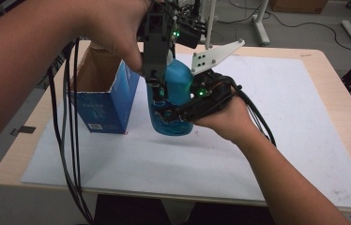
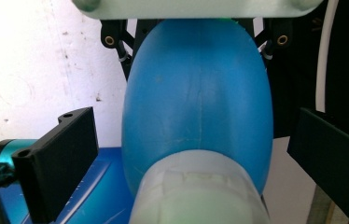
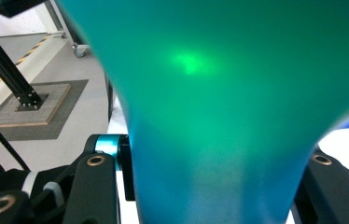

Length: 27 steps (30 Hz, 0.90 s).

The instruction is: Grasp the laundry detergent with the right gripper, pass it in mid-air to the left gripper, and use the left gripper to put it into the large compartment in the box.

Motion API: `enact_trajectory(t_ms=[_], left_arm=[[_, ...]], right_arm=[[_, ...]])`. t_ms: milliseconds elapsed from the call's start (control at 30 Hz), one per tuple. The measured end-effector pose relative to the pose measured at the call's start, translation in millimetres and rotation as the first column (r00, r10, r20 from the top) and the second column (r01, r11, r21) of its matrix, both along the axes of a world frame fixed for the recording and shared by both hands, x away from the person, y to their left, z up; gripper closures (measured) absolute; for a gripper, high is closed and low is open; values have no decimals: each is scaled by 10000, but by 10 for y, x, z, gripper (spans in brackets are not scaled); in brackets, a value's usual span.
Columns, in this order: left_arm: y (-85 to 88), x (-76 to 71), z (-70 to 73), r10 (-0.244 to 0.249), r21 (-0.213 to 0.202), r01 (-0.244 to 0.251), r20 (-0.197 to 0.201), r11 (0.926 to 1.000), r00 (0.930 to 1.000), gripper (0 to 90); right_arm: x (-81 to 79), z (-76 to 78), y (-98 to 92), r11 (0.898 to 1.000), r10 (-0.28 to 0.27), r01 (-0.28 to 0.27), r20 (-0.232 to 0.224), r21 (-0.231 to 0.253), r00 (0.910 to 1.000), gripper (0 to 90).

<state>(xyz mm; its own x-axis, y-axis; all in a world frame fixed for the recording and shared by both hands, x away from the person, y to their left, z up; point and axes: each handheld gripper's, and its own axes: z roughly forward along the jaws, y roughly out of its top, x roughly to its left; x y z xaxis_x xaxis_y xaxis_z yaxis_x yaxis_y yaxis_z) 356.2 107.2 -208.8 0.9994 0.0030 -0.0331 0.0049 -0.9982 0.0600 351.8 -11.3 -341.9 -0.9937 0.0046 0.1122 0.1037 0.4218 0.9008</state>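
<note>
A blue plastic bottle (image 1: 179, 80) stands upright on the white mat, just right of an open blue carton (image 1: 102, 96). My right gripper (image 1: 173, 112) reaches in from the right and is shut on the bottle's body (image 3: 219, 93), which sits tight between its jaws. My left gripper (image 1: 157, 84) points down from above over the bottle's top. In the left gripper view its two black jaws straddle the bottle's pale cap (image 2: 200, 196), with a gap on each side, so the left gripper (image 2: 193, 121) is open. The blue body (image 2: 196, 93) stretches away below the cap.
The carton's top flaps are open and its brown inside shows. Black cables (image 1: 70, 154) hang off the table's left front. The white mat (image 1: 281, 117) covers most of the wooden table (image 1: 347, 117). Stand legs and a box are on the floor behind.
</note>
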Motion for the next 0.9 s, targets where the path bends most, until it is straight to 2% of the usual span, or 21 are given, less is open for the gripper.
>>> enact_trajectory(t_ms=[233, 300, 567, 900], left_arm=[[-14, 3, -22, 72, 130, -72, 32, 9999, 10000, 34], [-18, 4, -23, 49, 139, -49, 16, 9999, 10000, 85], [-23, 3, -29, 125, 265, -126, 47, 9996, 9999, 102], [-30, 3, -37, 25, 225, -26, 39, 9997, 10000, 166]], right_arm=[[8, -5, 1, 10000, -30, 30, 111, 3, 9999, 466], [5, -4, 1, 10000, -21, 21, 69, 24, 10000, 466], [1, -2, 3, 10000, -32, 32, 83, 41, 10000, 466], [3, -9, 12, 10000, 10, -10, 9, 67, 10000, 466]])
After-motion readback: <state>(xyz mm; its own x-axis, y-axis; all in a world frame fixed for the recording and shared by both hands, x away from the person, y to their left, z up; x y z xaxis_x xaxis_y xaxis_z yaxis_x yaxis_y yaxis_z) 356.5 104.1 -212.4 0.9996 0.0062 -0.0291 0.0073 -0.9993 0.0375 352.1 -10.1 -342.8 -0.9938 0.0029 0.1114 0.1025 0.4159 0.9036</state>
